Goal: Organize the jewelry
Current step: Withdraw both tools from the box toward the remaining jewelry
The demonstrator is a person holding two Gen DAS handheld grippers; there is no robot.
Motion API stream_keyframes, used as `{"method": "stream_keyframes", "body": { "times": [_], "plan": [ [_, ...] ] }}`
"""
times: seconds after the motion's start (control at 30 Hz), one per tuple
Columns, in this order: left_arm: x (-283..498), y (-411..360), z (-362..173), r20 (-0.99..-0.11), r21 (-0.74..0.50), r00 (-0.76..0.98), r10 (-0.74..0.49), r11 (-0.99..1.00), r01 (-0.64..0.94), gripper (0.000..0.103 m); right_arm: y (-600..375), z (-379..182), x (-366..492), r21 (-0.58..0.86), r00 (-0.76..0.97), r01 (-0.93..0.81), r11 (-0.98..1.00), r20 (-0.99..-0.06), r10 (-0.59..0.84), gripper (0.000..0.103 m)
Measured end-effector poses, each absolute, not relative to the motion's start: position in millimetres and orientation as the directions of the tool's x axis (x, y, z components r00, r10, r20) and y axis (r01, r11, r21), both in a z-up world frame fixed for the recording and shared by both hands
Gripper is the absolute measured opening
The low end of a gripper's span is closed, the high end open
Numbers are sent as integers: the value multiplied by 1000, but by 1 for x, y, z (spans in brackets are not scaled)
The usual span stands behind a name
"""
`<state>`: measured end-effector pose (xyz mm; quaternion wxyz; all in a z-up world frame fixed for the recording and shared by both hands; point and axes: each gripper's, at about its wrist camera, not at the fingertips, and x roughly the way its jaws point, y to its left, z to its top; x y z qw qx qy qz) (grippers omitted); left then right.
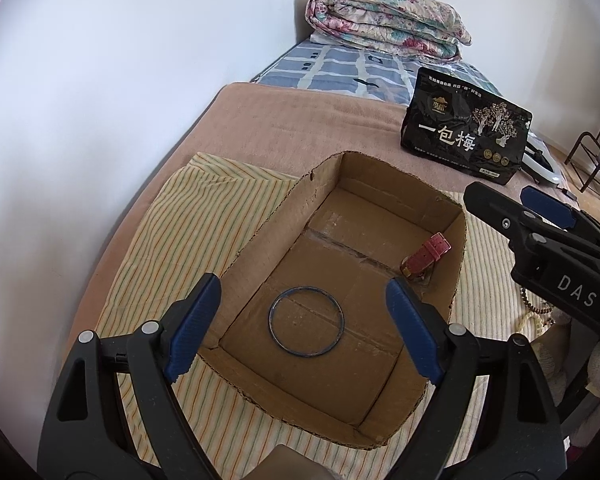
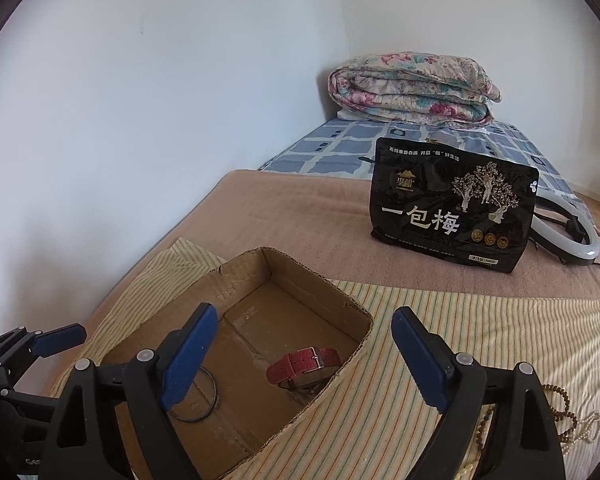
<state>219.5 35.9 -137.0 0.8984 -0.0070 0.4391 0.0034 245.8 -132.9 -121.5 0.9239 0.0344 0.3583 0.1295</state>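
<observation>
While the left hand-held gripper [image 1: 304,332] hangs over the open cardboard box [image 1: 260,236], its two blue-padded fingers [image 1: 194,326] are spread wide with nothing between them, tilted down toward the box floor. Straight below the gap lies one thin dark bangle [image 1: 306,322], flat on the cardboard. One red-strapped watch [image 1: 426,254] rests in the box's right-hand corner, close against the wall and well apart from the bangle.

The right hand-held gripper [image 2: 304,356] is held out to the right of the box, just past its rim, pointing forward and slightly down; its fingers are likewise wide apart and carry nothing. From the left wrist view its black body shows at the right edge (the letters "DAS" are printed on it).

The box sits on a yellow striped cloth [image 1: 172,232], which is laid over a pinkish-brown blanket [image 1: 300,120] on the bed. On the cloth to the right of the box lies a tangle of beads: one dark brown beaded string [image 2: 566,412] and one pale pearl-like strand [image 2: 586,426], touching each other; I cannot make out whether there is more beneath.

Farther back one black snack bag [image 2: 452,204] with gold trees and Chinese lettering stands upright on the blanket, with one white ring light [image 2: 572,236] lying behind it. At the head of the bed, one folded floral quilt [image 2: 412,88] lies on a blue checked sheet [image 2: 328,148].
</observation>
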Motion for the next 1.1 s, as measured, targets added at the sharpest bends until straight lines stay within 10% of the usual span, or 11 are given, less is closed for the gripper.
{"method": "stream_keyframes", "body": {
  "times": [1.1],
  "plan": [
    [201,-120,-137,-766,-70,600,-232,957,281,87,-372,-99,142,41,729,108,993,-682,-51,101]
  ]
}}
